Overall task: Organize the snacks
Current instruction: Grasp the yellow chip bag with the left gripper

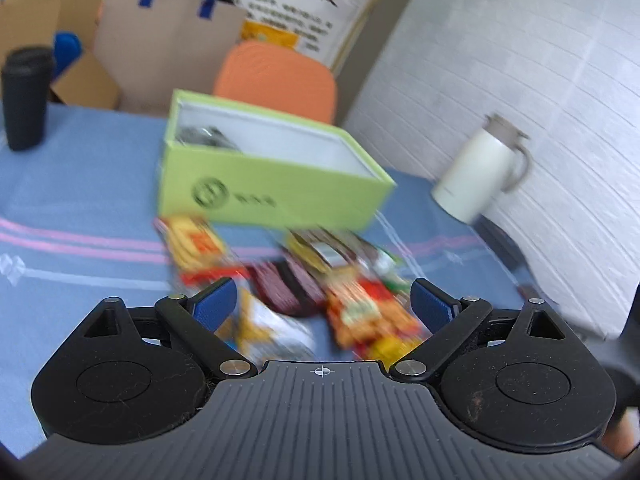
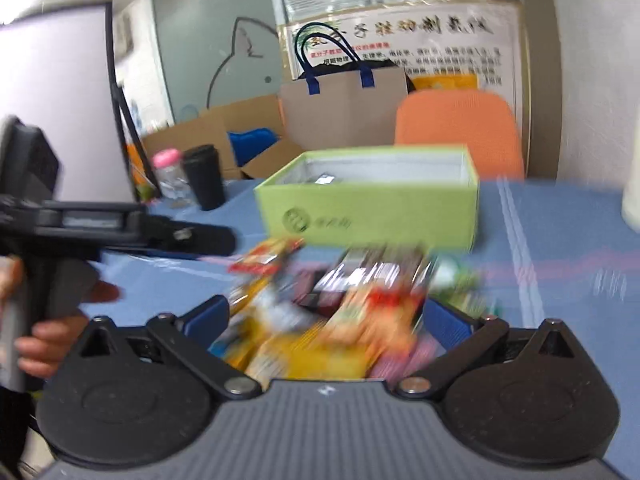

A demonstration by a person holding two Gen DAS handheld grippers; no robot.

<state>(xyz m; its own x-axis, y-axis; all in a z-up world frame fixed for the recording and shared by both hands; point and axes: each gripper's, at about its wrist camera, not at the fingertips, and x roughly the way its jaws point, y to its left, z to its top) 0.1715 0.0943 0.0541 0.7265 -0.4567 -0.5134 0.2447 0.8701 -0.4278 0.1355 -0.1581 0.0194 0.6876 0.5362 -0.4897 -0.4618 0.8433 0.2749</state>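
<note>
A pile of snack packets (image 1: 312, 292) lies on the blue tablecloth in front of an open light-green box (image 1: 276, 184). The box holds a dark packet (image 1: 204, 136) in its left end. My left gripper (image 1: 322, 306) is open and empty, just above the near edge of the pile. In the right wrist view the same pile (image 2: 340, 308) lies blurred before the green box (image 2: 372, 208). My right gripper (image 2: 324, 318) is open and empty over the pile. The left gripper (image 2: 192, 238) shows there at the left, held by a hand.
A white thermos jug (image 1: 480, 172) stands right of the box by the wall. A black tumbler (image 1: 26, 98) stands far left; a pink-lidded bottle (image 2: 170, 176) stands next to it. An orange chair (image 1: 280, 76), a paper bag (image 1: 168, 40) and cardboard boxes are behind the table.
</note>
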